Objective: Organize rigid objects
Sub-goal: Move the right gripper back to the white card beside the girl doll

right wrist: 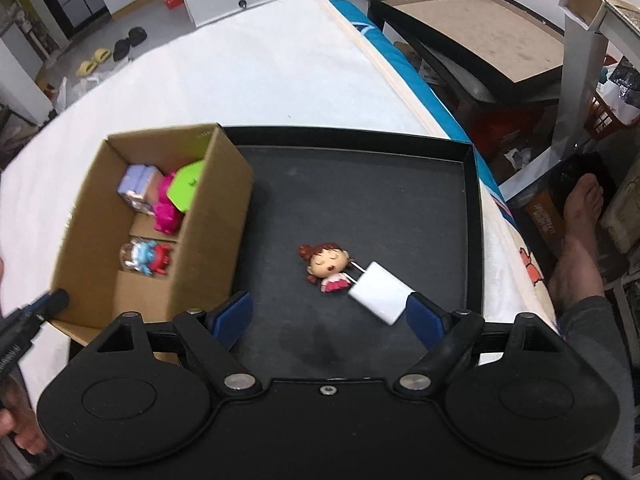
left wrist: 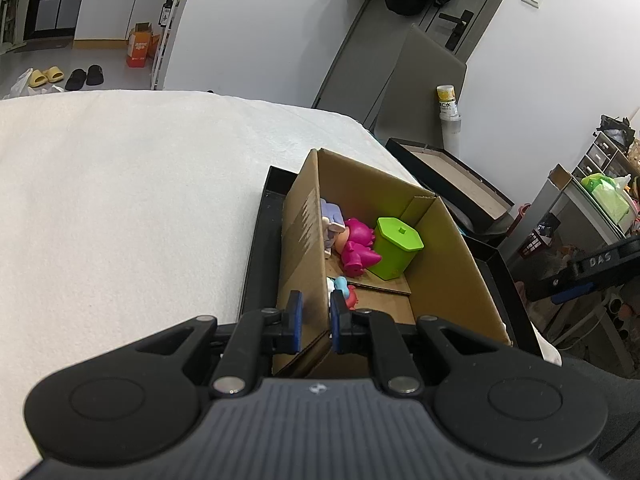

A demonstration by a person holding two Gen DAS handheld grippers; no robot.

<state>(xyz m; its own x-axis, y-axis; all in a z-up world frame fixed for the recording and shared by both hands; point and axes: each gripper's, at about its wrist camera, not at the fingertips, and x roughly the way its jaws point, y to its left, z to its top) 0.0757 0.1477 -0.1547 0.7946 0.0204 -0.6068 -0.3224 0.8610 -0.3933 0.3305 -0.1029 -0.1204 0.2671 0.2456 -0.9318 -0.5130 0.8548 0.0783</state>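
The left gripper [left wrist: 316, 322] is closed on the near wall of the cardboard box [left wrist: 304, 248]; one blue finger [left wrist: 295, 312] is outside the wall and the other is inside, and both pads press the cardboard. The box stands in the left part of a black tray [right wrist: 474, 208], which lies on a bed with a white cover [right wrist: 260, 72]. Inside the box are a green tub [left wrist: 394, 252], a pink toy [left wrist: 358, 248], a lilac toy [left wrist: 333, 216] and a small blue and red toy [right wrist: 150, 258]. The right gripper [right wrist: 330, 316] is above the tray floor, pointing steeply down, with its fingers [right wrist: 232, 314] wide apart and nothing held between them. A doll [right wrist: 328, 266] with brown hair and a pink dress lies on the tray floor, just ahead of the gap between the fingers. A white charger [right wrist: 380, 294] lies touching the doll, at its right side; its near corner is just beside the right finger, and I cannot tell if they touch. A bare foot [right wrist: 580, 216] of a person is seen on the floor at the right of the bed.
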